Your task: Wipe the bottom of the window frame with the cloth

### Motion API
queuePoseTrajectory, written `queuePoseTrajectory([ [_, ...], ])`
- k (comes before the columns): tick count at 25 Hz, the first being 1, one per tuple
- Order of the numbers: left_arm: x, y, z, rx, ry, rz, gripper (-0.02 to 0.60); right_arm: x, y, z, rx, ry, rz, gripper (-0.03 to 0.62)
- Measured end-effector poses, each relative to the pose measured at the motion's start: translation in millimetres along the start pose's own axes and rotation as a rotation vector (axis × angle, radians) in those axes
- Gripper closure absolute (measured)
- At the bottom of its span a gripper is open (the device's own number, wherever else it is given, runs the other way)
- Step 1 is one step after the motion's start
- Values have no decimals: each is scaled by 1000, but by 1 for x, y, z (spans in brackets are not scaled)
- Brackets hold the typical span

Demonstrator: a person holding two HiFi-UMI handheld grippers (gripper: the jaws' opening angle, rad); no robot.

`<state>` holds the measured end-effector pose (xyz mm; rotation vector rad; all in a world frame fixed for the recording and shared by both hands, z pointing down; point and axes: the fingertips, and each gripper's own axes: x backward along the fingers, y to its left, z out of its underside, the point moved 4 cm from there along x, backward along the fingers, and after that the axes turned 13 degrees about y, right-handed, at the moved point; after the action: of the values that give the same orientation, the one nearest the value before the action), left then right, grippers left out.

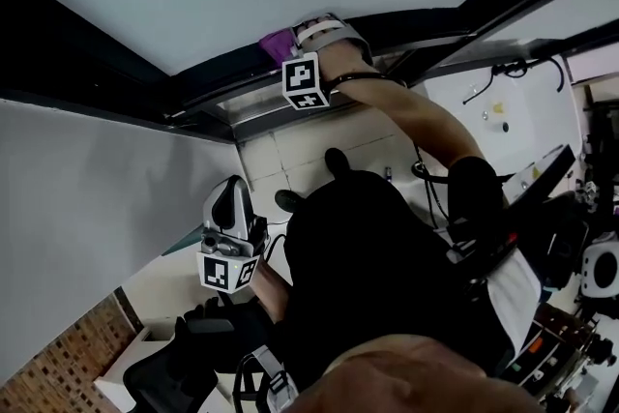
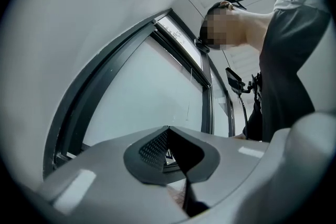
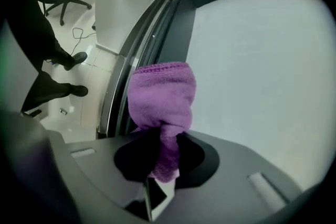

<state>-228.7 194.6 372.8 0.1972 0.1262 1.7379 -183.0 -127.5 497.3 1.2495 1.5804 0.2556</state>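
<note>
Pale window glass [image 3: 252, 60] fills the wall, and the purple cloth [image 3: 163, 94] is up at the dark window frame [image 3: 149, 44], right by the glass. The right gripper [image 3: 161, 165] has its jaws squeezed tight on the cloth. The left gripper [image 2: 176, 160] is lower down, well away from the cloth, jaws closed together with nothing in them.
</note>
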Motion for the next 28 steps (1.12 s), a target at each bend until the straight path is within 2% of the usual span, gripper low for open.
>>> queuePoseTrajectory([
  [1,-2,-2,0,0,0,1,578,1,4,3,17,-7,-24,541],
  [4,-3,-5,1,-2,-4,-8,578,19,12,14,51,-74,-170,534],
  [5,-1,-4,1,-1,-6,-13,578,24,7,24,39,-79,-176,533],
  [8,3,0,3,10,-13,-28,578,14,-14,53,32,15,-72,533],
  [12,1,-3,3,12,-22,-23,578,-9,-4,45,177,113,26,545],
  [14,1,-4,2,9,-30,-20,578,-6,2,43,229,132,30,546],
  [16,2,-5,2,8,-31,-20,578,9,13,45,272,75,-75,546],
  [18,4,-3,2,6,-32,-22,578,31,16,47,275,-46,-200,534],
  [20,5,0,4,8,-39,-28,578,45,3,49,242,-146,-239,533],
  [21,5,0,5,10,-44,-30,578,46,-5,50,229,-170,-229,533],
  [23,4,-1,7,16,-54,-28,578,28,-12,52,249,-138,-167,533],
  [26,3,-7,9,19,-55,-20,578,2,3,52,333,-66,-77,537],
  [28,5,-6,9,22,-51,-21,578,16,19,56,413,-42,-71,535],
])
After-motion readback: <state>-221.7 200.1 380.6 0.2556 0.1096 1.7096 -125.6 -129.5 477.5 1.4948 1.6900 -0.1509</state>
